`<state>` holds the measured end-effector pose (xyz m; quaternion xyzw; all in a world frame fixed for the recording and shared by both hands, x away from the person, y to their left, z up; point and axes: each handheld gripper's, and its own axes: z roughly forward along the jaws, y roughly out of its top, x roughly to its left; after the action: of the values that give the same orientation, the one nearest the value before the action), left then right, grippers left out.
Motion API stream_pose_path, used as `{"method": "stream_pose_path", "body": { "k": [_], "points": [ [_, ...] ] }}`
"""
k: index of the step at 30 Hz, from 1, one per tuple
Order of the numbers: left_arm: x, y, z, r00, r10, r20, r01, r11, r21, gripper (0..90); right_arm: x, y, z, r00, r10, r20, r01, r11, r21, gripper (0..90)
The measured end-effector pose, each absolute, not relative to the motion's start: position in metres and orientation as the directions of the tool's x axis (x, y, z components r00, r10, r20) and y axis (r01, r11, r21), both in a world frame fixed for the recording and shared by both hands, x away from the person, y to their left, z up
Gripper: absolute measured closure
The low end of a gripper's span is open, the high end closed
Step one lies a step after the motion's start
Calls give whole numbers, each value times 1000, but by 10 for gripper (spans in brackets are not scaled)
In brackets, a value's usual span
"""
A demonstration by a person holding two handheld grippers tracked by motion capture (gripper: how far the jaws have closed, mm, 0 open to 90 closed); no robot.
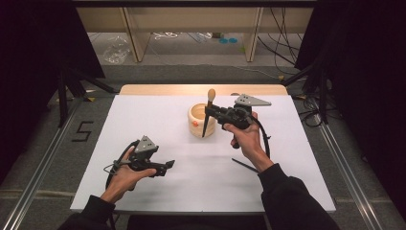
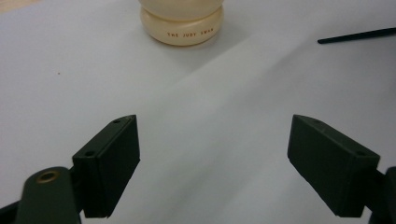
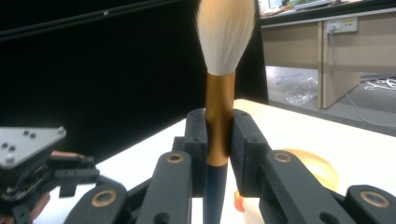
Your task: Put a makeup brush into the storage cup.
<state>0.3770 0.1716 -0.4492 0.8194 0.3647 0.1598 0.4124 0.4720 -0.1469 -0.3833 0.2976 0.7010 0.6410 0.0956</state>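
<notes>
My right gripper (image 1: 211,113) is shut on a makeup brush (image 1: 207,120), held upright just above the right side of a cream wooden cup (image 1: 196,123). In the right gripper view the jaws of my right gripper (image 3: 219,135) clamp the brush's gold ferrule (image 3: 219,107), with the pale bristles (image 3: 226,37) on top and the dark handle below. My left gripper (image 1: 168,165) rests low at the front left, open with nothing between its jaws. From the left gripper (image 2: 215,154) I see the cup (image 2: 182,25) ahead, lettered on its base.
A thin black stick (image 1: 245,166) lies on the white table (image 1: 158,120) beside the right forearm; the stick (image 2: 357,35) is also at the upper right of the left gripper view. Dark curtains flank the table. Cables and wooden furniture legs are on the floor beyond the far edge.
</notes>
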Motion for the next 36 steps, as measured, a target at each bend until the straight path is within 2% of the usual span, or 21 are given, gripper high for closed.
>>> {"method": "stream_pose_path", "body": {
  "k": [36],
  "points": [
    [363, 168, -452, 696, 718, -28, 453, -409, 792, 169, 520, -150, -365, -764, 602, 231, 243, -64, 968, 782]
  ]
}}
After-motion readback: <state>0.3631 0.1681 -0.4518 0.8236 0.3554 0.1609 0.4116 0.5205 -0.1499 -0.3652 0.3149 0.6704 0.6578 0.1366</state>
